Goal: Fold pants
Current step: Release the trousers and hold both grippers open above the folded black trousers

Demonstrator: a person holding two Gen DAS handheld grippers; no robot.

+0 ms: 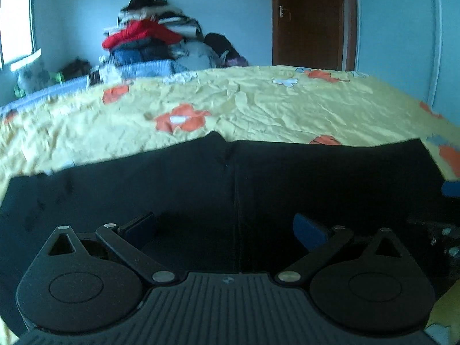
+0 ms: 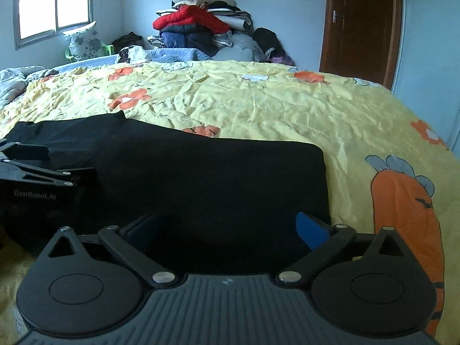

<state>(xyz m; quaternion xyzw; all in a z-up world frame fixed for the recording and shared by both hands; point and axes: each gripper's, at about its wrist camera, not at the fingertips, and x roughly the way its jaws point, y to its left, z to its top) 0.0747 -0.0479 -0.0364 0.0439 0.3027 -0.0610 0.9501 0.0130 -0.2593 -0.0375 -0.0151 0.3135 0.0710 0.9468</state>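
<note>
Behind pants (image 2: 201, 178), clothes pile (image 2: 201, 20).

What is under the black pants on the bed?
The black pants lie flat on a yellow floral bedspread, which shows around them. Anything beneath the fabric itself is covered.

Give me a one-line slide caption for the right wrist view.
Open right gripper over black pants lying on a yellow floral bedspread, left gripper alongside.

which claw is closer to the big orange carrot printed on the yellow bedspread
Right. The right claw sits at the black pants' end, with the orange carrot print just beside it. The left claw is farther along the pants, away from the carrot.
</note>
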